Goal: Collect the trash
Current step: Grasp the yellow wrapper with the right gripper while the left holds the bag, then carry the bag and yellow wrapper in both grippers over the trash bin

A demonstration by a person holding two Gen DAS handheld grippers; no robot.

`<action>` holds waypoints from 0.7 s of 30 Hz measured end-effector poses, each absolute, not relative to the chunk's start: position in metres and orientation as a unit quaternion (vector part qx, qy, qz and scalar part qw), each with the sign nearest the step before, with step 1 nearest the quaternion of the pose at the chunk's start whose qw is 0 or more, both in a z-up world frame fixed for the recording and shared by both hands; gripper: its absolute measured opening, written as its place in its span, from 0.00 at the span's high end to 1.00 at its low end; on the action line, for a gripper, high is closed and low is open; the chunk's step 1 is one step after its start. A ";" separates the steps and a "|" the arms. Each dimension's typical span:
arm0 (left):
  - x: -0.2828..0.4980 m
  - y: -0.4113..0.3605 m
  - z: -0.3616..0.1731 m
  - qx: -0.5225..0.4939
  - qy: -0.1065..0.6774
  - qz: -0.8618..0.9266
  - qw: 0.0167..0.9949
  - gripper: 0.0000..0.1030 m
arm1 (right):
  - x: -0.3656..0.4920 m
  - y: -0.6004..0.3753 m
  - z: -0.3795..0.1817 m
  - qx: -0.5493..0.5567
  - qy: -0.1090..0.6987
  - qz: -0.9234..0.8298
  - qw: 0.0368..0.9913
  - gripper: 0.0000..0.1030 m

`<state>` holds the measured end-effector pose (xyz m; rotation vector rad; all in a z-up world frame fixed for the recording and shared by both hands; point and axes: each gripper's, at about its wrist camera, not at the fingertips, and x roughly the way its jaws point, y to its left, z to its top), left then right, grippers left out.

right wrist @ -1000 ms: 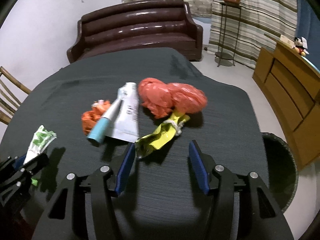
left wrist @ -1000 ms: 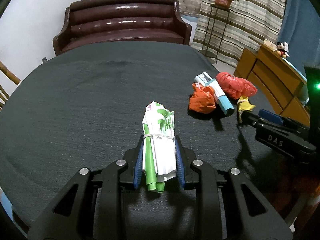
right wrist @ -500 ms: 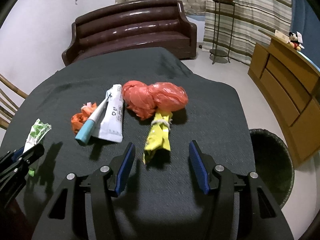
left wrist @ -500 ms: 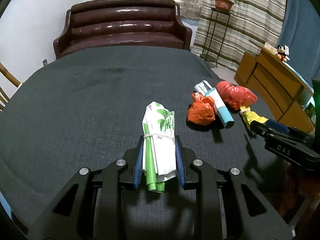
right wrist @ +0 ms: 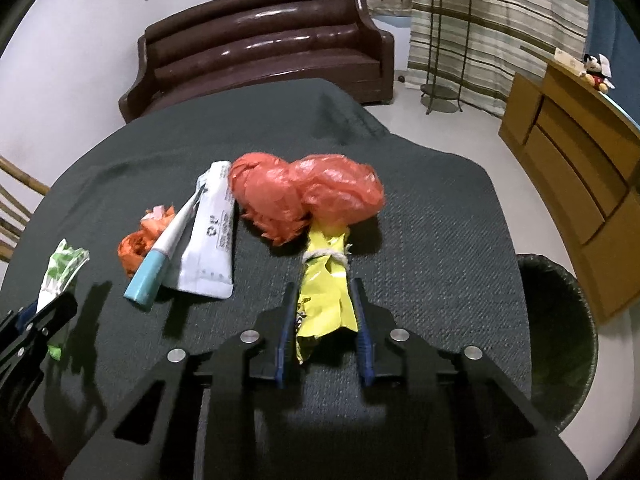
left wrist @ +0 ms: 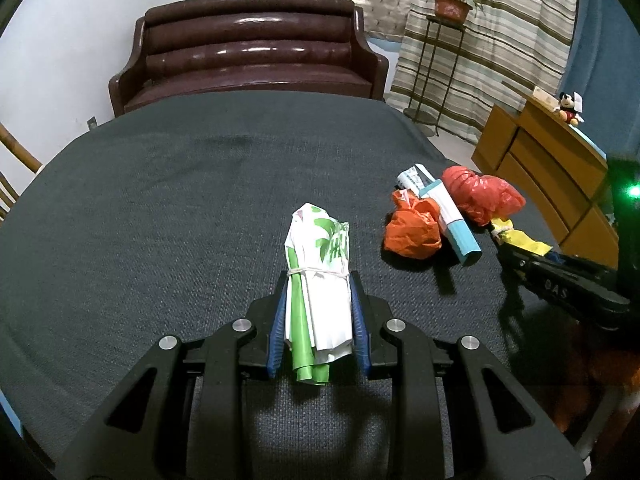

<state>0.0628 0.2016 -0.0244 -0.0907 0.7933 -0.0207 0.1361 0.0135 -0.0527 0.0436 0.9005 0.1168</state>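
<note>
On your bench (right wrist: pixel 440 208) lie one red bag (right wrist: pixel 308 196), one tube (right wrist: pixel 210 240) and one orange wad (right wrist: pixel 136 244), partly hidden behind a blue-capped stick (right wrist: pixel 160 252). Your left tongs (left wrist: pixel 318 312) pinch one green-white bundle (left wrist: pixel 318 276); your right tongs (right wrist: pixel 324 316) pinch one yellow wrapper (right wrist: pixel 326 300). One bin (right wrist: pixel 560 336) is cut off at right.

right tool (right wrist: pixel 324 312) now closed around yellow wrapper (right wrist: pixel 325 307), previously open

Both wrist views look low across the table (left wrist: pixel 160 200), probably sharing its trash.
</note>
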 end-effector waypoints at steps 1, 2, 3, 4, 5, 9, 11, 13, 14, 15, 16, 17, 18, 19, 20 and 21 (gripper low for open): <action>0.063 0.202 -0.025 -0.044 0.386 -0.010 0.921 0.74 | 0.133 0.013 -0.053 0.020 0.434 0.059 0.899 0.75; 0.062 0.202 -0.024 -0.044 0.386 -0.009 0.921 0.74 | 0.131 0.013 -0.052 0.020 0.434 0.062 0.898 0.75; 0.062 0.202 -0.024 -0.044 0.386 -0.008 0.922 0.74 | 0.127 0.013 -0.052 0.020 0.434 0.065 0.898 0.75; 0.062 0.203 -0.024 -0.044 0.386 -0.009 0.922 0.74 | 0.125 0.013 -0.051 0.020 0.434 0.068 0.898 0.75; 0.062 0.203 -0.024 -0.045 0.385 -0.008 0.922 0.74 | 0.121 0.013 -0.050 0.020 0.434 0.070 0.898 0.75; 0.057 0.202 -0.023 -0.049 0.383 -0.007 0.922 0.74 | 0.106 0.008 -0.049 0.020 0.433 0.077 0.898 0.76; 0.054 0.200 -0.023 -0.049 0.383 -0.008 0.923 0.74 | 0.101 0.005 -0.049 0.023 0.432 0.079 0.898 0.76; 0.050 0.197 -0.023 -0.048 0.382 -0.010 0.923 0.74 | 0.093 0.001 -0.047 0.026 0.429 0.081 0.899 0.76; 0.048 0.197 -0.023 -0.049 0.381 -0.011 0.923 0.74 | 0.091 0.000 -0.046 0.025 0.426 0.082 0.901 0.76; 0.046 0.195 -0.022 -0.048 0.379 -0.012 0.924 0.74 | 0.087 -0.001 -0.045 0.023 0.422 0.081 0.903 0.76; 0.044 0.194 -0.021 -0.048 0.377 -0.013 0.925 0.74 | 0.085 -0.002 -0.044 0.021 0.419 0.080 0.904 0.76; 0.040 0.189 -0.020 -0.048 0.374 -0.015 0.926 0.74 | 0.083 -0.004 -0.043 0.017 0.415 0.078 0.906 0.76; 0.038 0.187 -0.019 -0.048 0.373 -0.018 0.927 0.74 | 0.080 -0.006 -0.042 0.015 0.411 0.076 0.908 0.76; 0.036 0.183 -0.018 -0.048 0.372 -0.020 0.927 0.74 | 0.077 -0.010 -0.041 0.015 0.407 0.074 0.910 0.76; 0.033 0.176 -0.016 -0.048 0.370 -0.024 0.928 0.74 | 0.075 -0.013 -0.040 0.016 0.403 0.073 0.912 0.76; 0.030 0.172 -0.015 -0.047 0.368 -0.028 0.928 0.74 | 0.073 -0.016 -0.039 0.016 0.400 0.070 0.913 0.76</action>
